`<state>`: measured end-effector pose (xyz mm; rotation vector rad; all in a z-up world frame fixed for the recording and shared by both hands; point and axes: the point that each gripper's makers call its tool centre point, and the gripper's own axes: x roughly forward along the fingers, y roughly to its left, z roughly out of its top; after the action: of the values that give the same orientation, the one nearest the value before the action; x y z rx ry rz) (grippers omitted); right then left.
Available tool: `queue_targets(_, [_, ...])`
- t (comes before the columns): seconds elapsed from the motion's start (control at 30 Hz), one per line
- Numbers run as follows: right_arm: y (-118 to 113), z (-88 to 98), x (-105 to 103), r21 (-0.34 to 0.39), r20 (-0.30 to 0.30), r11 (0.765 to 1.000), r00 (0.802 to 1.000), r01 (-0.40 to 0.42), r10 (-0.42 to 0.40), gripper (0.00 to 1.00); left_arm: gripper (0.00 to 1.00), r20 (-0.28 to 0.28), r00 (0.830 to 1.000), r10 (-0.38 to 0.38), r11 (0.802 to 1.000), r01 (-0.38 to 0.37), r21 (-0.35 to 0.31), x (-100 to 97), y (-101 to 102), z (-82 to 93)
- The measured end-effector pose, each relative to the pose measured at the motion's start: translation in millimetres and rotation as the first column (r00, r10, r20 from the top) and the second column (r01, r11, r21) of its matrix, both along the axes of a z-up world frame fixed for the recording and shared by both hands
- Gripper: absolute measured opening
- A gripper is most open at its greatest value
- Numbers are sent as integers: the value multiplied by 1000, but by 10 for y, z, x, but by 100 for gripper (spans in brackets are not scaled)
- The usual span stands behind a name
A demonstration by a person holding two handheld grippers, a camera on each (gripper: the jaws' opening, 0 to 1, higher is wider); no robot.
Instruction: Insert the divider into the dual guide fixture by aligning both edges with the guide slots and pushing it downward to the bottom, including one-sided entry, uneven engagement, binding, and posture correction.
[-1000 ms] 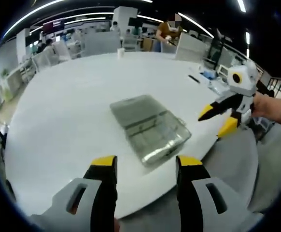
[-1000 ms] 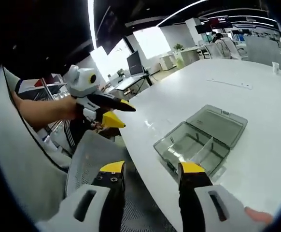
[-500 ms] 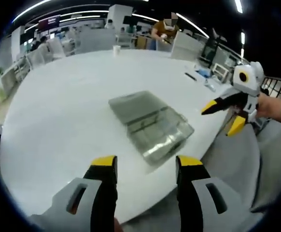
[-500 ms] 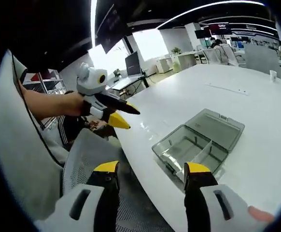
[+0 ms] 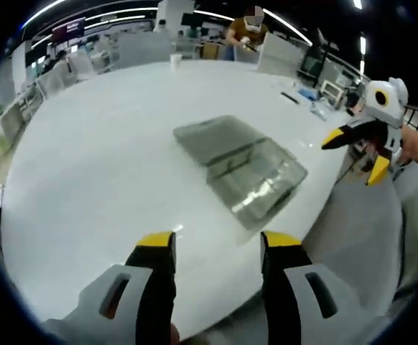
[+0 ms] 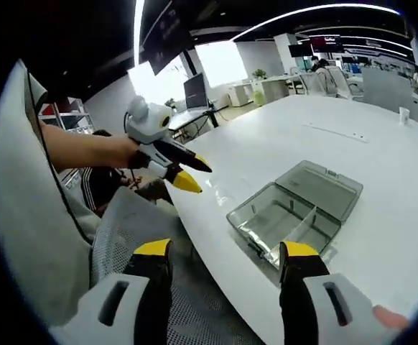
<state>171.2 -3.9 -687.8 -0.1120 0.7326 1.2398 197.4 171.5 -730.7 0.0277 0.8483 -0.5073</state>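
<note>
The clear fixture box (image 6: 295,210) lies open on the white table (image 6: 381,151), just ahead of the right gripper (image 6: 225,253), whose jaws stand apart and empty. Its divider (image 6: 300,223) stands inside. The left gripper (image 5: 218,240), jaws likewise apart, holds nothing, the box beyond them.
</note>
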Motion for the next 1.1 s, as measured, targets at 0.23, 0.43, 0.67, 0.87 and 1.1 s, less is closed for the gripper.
queue_targets(0.23, [16,6,10,-6,7,1000,1000,-4,4,60,45,-61,998,3,999,0,42,61,85,-183])
queue_targets(0.43, [26,-12,7,-18,9,1000,1000,-16,16,61,45,-114,993,15,998,-8,67,103,129,-337])
queue_targets(0.67, [37,15,50,-14,18,1000,1000,-17,18,61,44,-157,986,52,994,-36,100,164,187,-481])
queue_targets(0.87, [24,-3,69,-20,17,1000,1000,-17,17,60,44,-184,979,90,990,-68,125,206,233,-544])
queue_targets(1.1, [20,-1,92,-19,16,1000,1000,-15,15,60,43,-230,962,143,984,-113,139,229,278,-612])
